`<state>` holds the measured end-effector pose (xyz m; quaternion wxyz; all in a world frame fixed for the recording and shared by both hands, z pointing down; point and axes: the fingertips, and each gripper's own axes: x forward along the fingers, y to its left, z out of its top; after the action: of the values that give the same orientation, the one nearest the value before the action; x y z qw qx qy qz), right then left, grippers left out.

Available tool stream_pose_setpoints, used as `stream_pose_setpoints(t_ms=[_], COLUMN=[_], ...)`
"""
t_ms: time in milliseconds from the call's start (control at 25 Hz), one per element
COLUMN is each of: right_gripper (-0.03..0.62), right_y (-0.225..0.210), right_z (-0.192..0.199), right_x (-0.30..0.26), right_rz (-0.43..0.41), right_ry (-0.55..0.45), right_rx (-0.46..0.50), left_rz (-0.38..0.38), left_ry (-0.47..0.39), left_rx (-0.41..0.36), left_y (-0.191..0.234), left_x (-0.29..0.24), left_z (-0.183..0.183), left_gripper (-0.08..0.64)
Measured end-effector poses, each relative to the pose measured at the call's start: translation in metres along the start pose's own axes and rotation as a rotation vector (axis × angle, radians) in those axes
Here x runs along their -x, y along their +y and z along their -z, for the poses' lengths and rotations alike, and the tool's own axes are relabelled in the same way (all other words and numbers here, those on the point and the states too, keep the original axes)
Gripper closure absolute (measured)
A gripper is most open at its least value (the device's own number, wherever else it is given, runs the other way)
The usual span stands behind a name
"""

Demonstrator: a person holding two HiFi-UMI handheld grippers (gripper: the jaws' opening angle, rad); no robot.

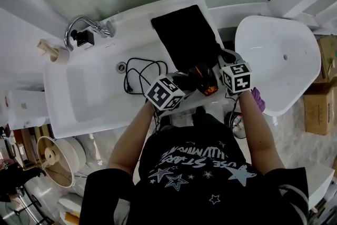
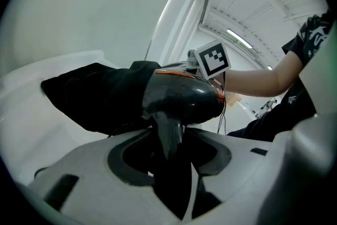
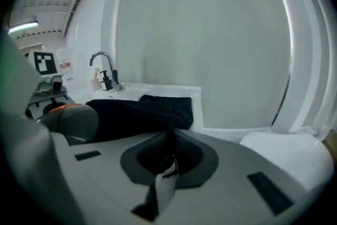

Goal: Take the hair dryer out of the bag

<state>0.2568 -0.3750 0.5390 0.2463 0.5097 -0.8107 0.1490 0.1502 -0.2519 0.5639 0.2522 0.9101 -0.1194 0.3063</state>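
Left gripper point(image 1: 181, 86), in the head view, comes in from the person's left w/ its marker cube point(image 1: 165, 93) on top. Right gripper point(image 1: 225, 62) sits near it at the other side, at the near corner of the flat black fabric bag point(image 1: 187, 34). Bag lies on the rim of a white rectangular bathtub point(image 1: 73, 97). Dark-grey plastic hair dryer point(image 1: 203, 79) w/ orange trim sits at the bag's near end, btwn the two grippers. Black cord point(image 1: 138, 72) lies looped in the bathtub near the drain, a chrome tap point(image 1: 84, 23) stands at the far-left corner & a white oval freestanding tub point(image 1: 284, 66) is off to the right. Left gripper view: left gripper point(image 2: 169, 153) has its jaws clamped on the hair dryer point(image 2: 181, 95) by the handle, which runs down btwn them. Rounded body sits above, its far end against the bag point(image 2: 89, 97); whether that end is still inside can't be told. Right gripper's marker cube point(image 2: 213, 58) & a bare forearm point(image 2: 258, 80) show behind. Right gripper view: right gripper point(image 3: 168, 158) has its jaws pressed together, pinching a strip of the bag point(image 3: 142, 110) at its black edge. Hair dryer point(image 3: 71, 121) shows at the left, tap point(image 3: 102, 63) beyond.
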Motion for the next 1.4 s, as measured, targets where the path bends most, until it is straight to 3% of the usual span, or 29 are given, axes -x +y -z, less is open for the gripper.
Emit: stream_pose_setpoints(t_ms=[560, 1000, 1400], right_gripper=[0.577, 0.577, 0.575], right_y=[0.027, 0.051, 0.051], right_z=[0.006, 0.007, 0.016], right_x=[0.002, -0.001, -0.001], right_rz=[0.081, 0.17, 0.207], right_ry=[0.04, 0.072, 0.099], right_rx=[-0.073, -0.079, -0.108], left_rz=[0.188, 0.299, 0.387], left_ry=[-0.023, -0.061, -0.063], left_rx=[-0.095, -0.138, -0.163], left_y=[-0.04, -0.057, -0.072], left_x=[0.047, 0.095, 0.107], left_z=[0.03, 0.056, 0.062], left_gripper=[0.368, 0.368, 0.368])
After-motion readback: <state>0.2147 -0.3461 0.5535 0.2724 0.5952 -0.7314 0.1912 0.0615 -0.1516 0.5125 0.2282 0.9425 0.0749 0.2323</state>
